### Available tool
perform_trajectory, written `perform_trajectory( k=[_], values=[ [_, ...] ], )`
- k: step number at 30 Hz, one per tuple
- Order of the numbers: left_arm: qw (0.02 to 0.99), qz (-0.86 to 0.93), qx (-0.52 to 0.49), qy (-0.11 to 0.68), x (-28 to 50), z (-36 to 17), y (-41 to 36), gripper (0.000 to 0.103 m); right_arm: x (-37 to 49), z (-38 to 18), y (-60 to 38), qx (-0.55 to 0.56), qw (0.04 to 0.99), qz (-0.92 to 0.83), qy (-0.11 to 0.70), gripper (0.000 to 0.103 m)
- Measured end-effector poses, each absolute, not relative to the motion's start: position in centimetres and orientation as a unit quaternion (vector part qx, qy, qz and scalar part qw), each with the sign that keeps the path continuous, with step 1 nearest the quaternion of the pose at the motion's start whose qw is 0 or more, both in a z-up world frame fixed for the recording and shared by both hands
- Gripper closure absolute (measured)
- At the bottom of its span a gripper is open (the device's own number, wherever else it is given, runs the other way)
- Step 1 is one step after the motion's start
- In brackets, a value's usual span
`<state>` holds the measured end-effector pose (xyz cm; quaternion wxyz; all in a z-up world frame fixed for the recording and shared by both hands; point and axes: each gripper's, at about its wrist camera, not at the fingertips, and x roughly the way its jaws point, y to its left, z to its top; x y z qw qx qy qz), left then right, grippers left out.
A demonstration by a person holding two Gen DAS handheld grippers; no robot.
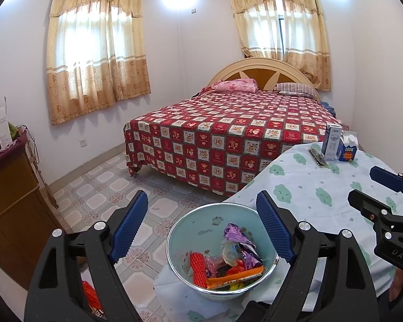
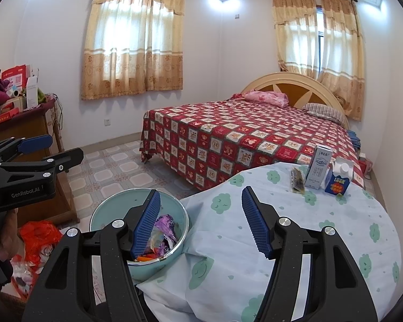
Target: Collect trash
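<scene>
Bedroom, looking across a table [image 1: 309, 187] draped in a cloud-print cloth, with the bed [image 1: 228, 123] beyond.

Still waiting at the far right of the table: a strip wrapper [image 1: 317, 158], a tall carton [image 1: 331, 142] and a blue carton [image 1: 348, 150], all close together. Lying flat, the strip, with its long axis running near to far and slanting a little. Standing upright, both cartons, long axes vertical, the blue one pointing its gabled, capped top at the ceiling. Sitting at the near left edge, mouth up, the bin [image 1: 198, 222], already holding crumpled wrappers.

Hovering over the bin, the left gripper [image 1: 201, 198], jaws standing wide and gripping nothing. Hanging above the cloth just right of the bin, the right gripper [image 2: 201, 191], jaws parted and likewise empty.

Risking, from here:
- knocking one carton while reaching for its neighbour, toppling it and perhaps spilling any dregs;
- pinching cloth along with the thin flat strip, dragging the cloth and upsetting the cartons;
- bumping the bin, apparently perched on loose cloth at the edge, and tipping it to the floor.
</scene>
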<state>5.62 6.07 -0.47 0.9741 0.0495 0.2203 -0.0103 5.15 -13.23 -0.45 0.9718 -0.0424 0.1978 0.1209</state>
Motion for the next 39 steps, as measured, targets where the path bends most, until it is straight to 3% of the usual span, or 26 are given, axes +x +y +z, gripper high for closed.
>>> perform_trajectory(
  k=[6,35,39],
  values=[
    [0.974,-0.01,0.052,0.22,5.6,-0.2,6.2,0.015,5.1,-0.4,-13.1,-0.041,0.973,0.117,0.196,0.04],
    [0.97,-0.013,0.071,0.231,6.0,-1.0,5.5,0.012,5.1,-0.5,-14.1,-0.039,0.974,0.104,0.197,0.033],
    [0.972,-0.015,0.067,0.226,5.8,-0.9,5.6,0.006,6.3,-1.2,-16.2,-0.021,0.973,0.084,0.216,0.029]
  ],
)
